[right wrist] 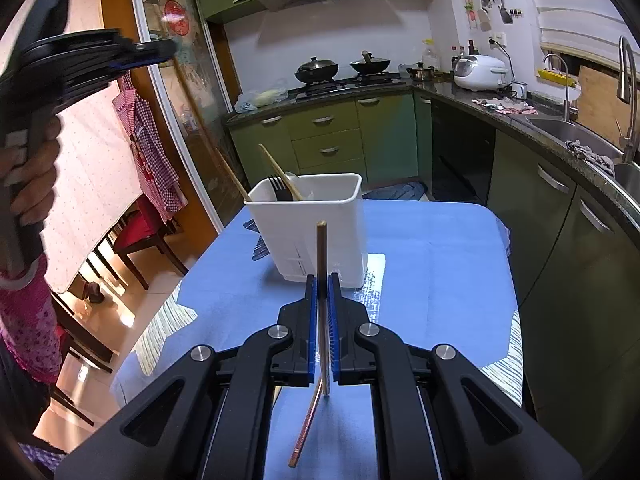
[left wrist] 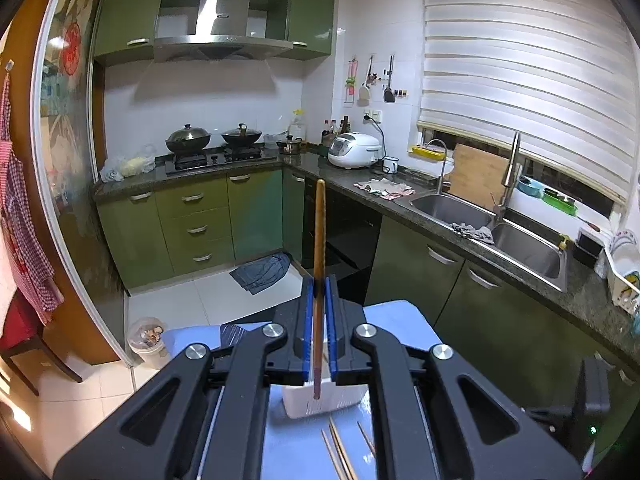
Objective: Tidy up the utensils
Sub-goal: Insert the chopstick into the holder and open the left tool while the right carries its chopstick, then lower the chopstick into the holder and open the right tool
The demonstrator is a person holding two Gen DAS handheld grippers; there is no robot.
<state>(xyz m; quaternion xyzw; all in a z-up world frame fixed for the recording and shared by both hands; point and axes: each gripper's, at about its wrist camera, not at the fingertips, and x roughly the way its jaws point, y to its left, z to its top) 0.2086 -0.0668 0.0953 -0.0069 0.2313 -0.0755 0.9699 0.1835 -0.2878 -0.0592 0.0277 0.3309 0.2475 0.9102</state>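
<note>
My left gripper (left wrist: 319, 282) is shut on a long brown wooden chopstick (left wrist: 319, 232) that sticks up past its fingertips. The stick's lower end hangs over the white utensil holder (left wrist: 324, 404). In the right wrist view the left gripper (right wrist: 166, 49) is raised at the upper left, held by a hand (right wrist: 28, 176). My right gripper (right wrist: 322, 280) is shut on a pale chopstick (right wrist: 321, 248), just in front of the white holder (right wrist: 320, 232), which contains a black fork (right wrist: 277, 186) and wooden utensils. A reddish chopstick (right wrist: 306, 428) lies on the blue cloth (right wrist: 432, 272) below it.
Loose chopsticks (left wrist: 340, 452) lie on the blue cloth near the left gripper. Green cabinets and a dark counter with a double sink (left wrist: 480, 220) run along the right. Dark wooden chairs (right wrist: 136, 236) stand to the table's left. A small bin (left wrist: 146, 340) sits on the floor.
</note>
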